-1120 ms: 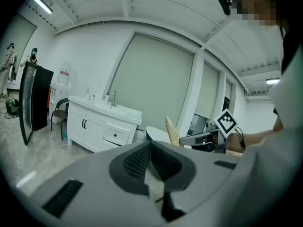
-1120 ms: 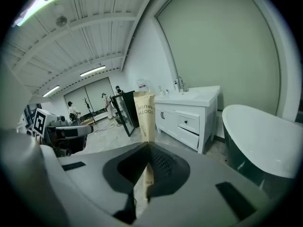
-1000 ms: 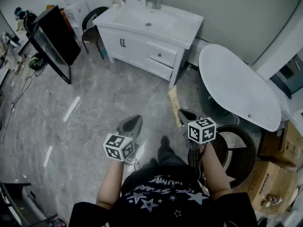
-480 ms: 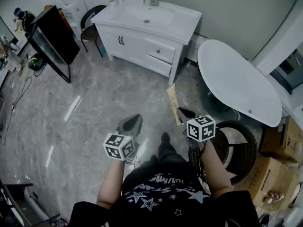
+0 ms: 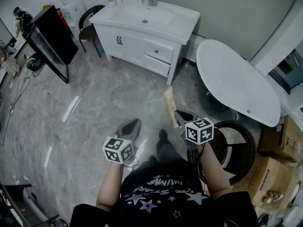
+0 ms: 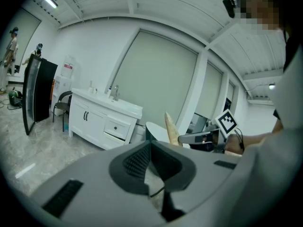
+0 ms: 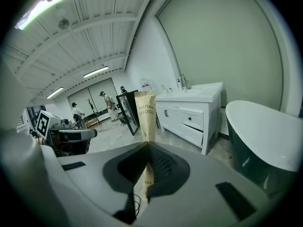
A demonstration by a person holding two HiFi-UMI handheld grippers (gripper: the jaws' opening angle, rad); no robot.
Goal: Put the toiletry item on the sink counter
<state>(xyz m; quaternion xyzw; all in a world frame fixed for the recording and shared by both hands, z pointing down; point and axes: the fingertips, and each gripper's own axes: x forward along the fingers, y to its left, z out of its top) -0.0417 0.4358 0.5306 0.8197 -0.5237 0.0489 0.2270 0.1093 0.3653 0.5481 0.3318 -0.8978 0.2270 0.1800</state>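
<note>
Toothbrush packet [image 7: 145, 115] in right gripper [image 7: 148, 144], white sink counter [image 5: 182, 21], grey marble floor [image 5: 94, 98]

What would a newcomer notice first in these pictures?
The tan flat toothbrush box is clamped in the right hand-held gripper, low in the head view's centre. Beyond it, the white sink cabinet stands against the far wall, with a white oval bathtub to its right.

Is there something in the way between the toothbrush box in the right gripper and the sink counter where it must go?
Nothing visible. Only floor lies between the toothbrush box, held in the right gripper, and the sink counter. In the head view the bathtub stands off to the right and the black panel to the left.
</note>
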